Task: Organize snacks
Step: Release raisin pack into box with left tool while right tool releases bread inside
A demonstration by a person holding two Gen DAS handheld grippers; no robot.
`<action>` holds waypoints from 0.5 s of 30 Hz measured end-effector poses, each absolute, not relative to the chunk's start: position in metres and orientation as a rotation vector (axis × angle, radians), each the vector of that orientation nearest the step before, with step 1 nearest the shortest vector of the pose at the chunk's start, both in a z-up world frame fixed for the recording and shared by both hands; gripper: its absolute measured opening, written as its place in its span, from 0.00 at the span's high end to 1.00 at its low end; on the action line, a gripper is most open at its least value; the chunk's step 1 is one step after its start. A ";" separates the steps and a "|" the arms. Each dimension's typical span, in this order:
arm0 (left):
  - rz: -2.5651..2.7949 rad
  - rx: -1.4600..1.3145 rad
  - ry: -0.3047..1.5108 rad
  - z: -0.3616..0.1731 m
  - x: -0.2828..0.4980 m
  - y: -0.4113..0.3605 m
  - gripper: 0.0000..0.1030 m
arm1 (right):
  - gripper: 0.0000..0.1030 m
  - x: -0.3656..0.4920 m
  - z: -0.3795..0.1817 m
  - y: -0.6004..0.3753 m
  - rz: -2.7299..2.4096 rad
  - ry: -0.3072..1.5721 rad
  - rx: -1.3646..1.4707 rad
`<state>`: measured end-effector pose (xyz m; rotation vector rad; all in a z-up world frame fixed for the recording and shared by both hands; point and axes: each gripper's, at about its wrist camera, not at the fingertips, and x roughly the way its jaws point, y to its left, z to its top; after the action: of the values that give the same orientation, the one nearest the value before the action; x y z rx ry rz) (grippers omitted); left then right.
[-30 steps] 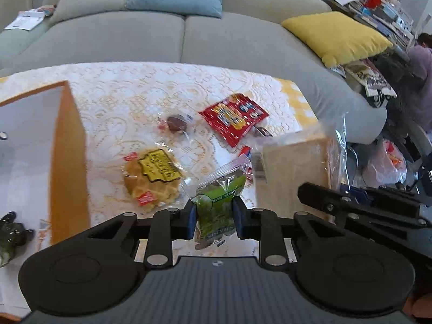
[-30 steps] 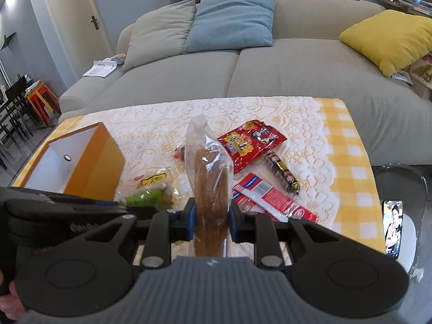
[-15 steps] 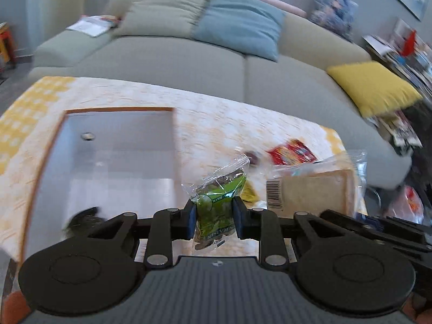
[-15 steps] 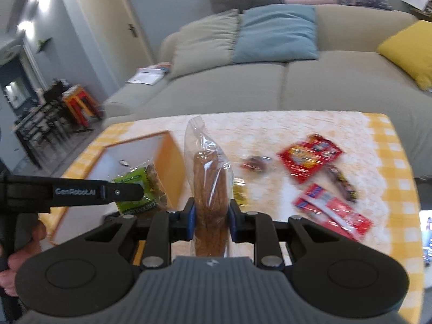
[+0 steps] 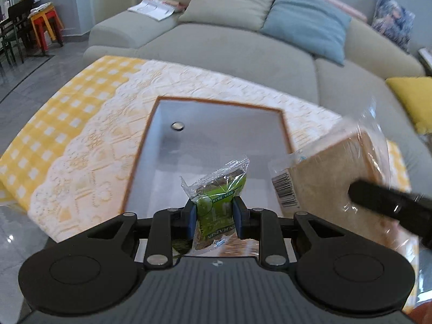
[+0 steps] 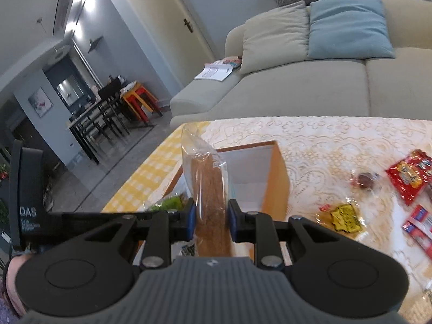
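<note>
While left claw (image 5: 212,214) pinches green snack pack (image 5: 216,198) directly above orange box (image 5: 216,102), right claw (image 6: 210,220) clamps bagged bread (image 6: 208,197) upright, box just ahead.

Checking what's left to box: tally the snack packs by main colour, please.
Green crinkly raisin pack, left tool: 1
Brown bagged bread, right tool: 1
Yellow-labelled waffle pack: 1
Red foil packs: 2
Clear-wrapped dark sweet: 1
Total: 6

Glossy clear plastic snack wrapper (image 5: 216,189); lace cloth tablecloth (image 5: 89,162)
</note>
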<state>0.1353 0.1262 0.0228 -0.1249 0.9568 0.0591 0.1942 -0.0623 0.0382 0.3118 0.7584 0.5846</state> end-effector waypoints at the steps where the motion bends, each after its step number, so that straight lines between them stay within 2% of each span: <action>1: 0.059 -0.117 0.964 0.020 0.137 0.129 0.71 | 0.78 0.200 0.038 -0.054 0.583 0.763 0.305; 9: 0.061 -0.123 1.021 -0.008 0.156 0.145 0.71 | 0.78 0.217 0.039 -0.016 0.544 0.724 0.222; 15: 0.087 -0.111 1.041 -0.015 0.170 0.151 0.71 | 0.78 0.246 0.028 -0.007 0.545 0.777 0.337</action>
<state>0.1696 0.1507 -0.0147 -0.1111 1.0411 0.0870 0.2460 -0.0075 0.0277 0.3370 0.7769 0.5451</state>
